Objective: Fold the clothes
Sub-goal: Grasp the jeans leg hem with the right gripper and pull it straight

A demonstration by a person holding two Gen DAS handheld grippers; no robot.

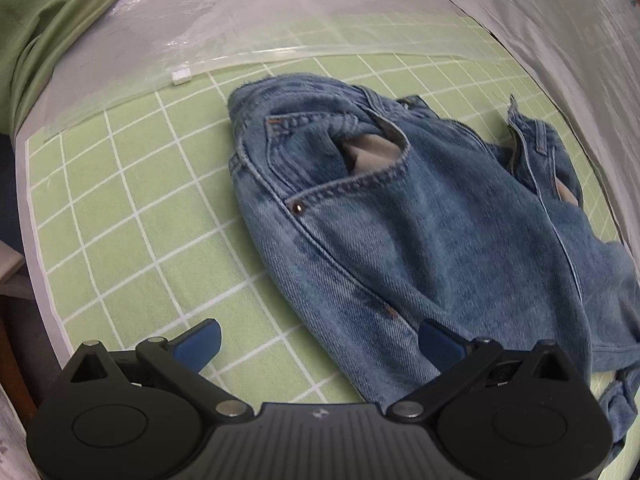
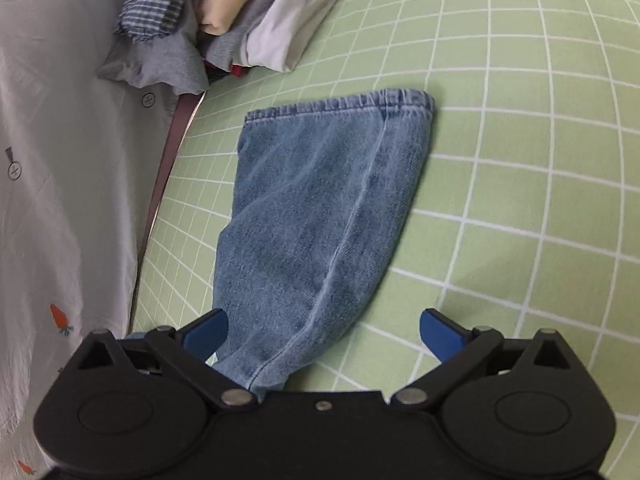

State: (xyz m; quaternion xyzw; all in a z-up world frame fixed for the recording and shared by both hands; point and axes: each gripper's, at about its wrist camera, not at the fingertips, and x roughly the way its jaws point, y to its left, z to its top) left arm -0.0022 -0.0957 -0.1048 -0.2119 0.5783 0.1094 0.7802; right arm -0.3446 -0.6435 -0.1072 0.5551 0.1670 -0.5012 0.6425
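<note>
Honestly, I judge the faded blue denim jeans (image 1: 420, 232), sprawled on the green grid-checked bench (image 1: 132, 216), heavy and floppy, best pinched at waistband or hem, while my left gripper (image 1: 320, 344) and right gripper (image 2: 324, 336) hang with jaws wide, holding nothing.

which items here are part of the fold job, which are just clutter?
Job:
- jeans, leg end seen by the right wrist camera
- left gripper, open
- right gripper, open
- green grid sheet, the work surface

Lying about:
- stack of folded clothes
- clear plastic bag
- white carrot-print fabric
</note>
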